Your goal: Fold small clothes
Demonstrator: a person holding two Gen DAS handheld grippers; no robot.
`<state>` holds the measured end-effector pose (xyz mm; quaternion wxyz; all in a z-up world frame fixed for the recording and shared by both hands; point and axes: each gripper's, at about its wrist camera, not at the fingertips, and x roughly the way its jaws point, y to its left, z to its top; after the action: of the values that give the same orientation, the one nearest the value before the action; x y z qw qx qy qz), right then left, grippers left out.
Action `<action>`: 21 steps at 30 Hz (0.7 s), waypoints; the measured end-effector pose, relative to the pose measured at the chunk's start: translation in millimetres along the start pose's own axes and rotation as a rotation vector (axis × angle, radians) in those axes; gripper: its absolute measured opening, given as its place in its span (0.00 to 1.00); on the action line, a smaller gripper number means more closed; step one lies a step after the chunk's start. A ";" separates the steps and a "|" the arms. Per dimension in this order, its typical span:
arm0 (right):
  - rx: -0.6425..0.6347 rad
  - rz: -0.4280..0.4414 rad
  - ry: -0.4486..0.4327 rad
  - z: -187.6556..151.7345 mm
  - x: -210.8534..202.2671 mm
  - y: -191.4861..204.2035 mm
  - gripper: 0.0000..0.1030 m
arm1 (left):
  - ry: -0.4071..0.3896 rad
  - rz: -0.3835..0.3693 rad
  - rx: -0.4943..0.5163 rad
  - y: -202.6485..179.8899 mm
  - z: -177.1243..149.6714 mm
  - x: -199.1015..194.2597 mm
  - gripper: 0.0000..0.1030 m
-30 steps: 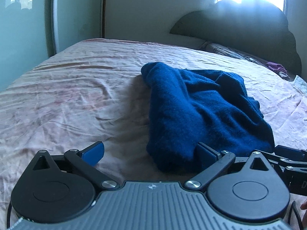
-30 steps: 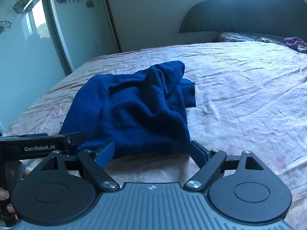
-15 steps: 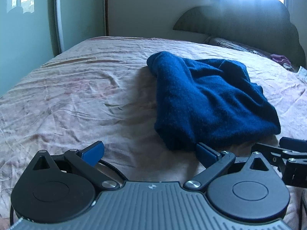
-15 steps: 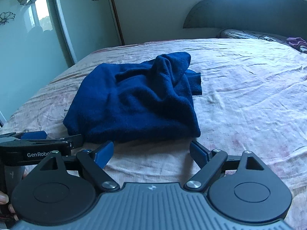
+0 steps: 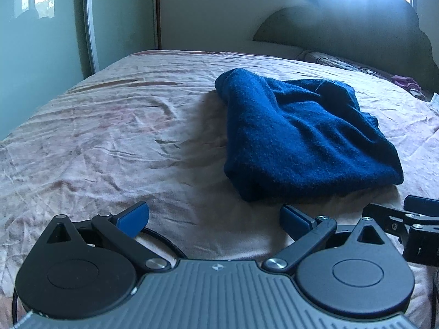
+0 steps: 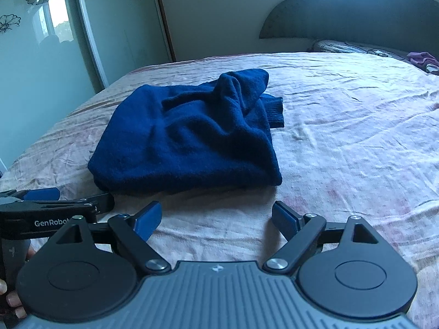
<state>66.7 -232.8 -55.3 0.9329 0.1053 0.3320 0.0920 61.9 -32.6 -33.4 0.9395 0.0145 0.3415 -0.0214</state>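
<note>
"GenRobot" reads in white on the left gripper (image 6: 35, 220), which like the right gripper (image 6: 216, 216) hovers with jaws spread and empty, just short of the folded blue sweater (image 6: 189, 137) lying on the wrinkled pink bedsheet (image 6: 356, 142), its long axis running toward the dark headboard (image 6: 356, 13) beside flower-patterned wardrobe doors (image 6: 41, 41).

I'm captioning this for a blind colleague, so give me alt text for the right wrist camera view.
A dark blue sweater, roughly folded, lies on a wrinkled pink bedsheet, just beyond the open right gripper, whose blue-padded fingers touch nothing. The left gripper shows at the left edge, with a dark headboard behind.
</note>
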 end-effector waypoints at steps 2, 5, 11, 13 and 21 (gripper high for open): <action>-0.002 -0.001 -0.001 -0.6 -0.4 -0.2 0.85 | -0.001 0.005 0.002 -0.9 -0.8 -0.6 1.00; -0.003 -0.003 -0.001 -1.7 -0.9 0.6 0.86 | -0.002 0.004 -0.003 -0.7 -1.7 -1.1 1.00; -0.004 -0.006 0.000 -2.3 -1.1 1.5 0.86 | -0.003 0.003 -0.004 -0.1 -2.7 -0.9 1.00; -0.004 -0.006 0.000 -2.5 -1.3 1.7 0.86 | -0.002 0.003 -0.005 -0.2 -2.8 -0.8 1.00; -0.002 -0.008 0.000 -2.1 -1.9 1.6 0.86 | -0.002 0.005 -0.003 -0.8 -4.5 0.4 1.00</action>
<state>63.8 -231.4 -55.4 0.9333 0.1031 0.3323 0.0885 59.3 -33.2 -37.1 0.9400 0.0141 0.3405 -0.0188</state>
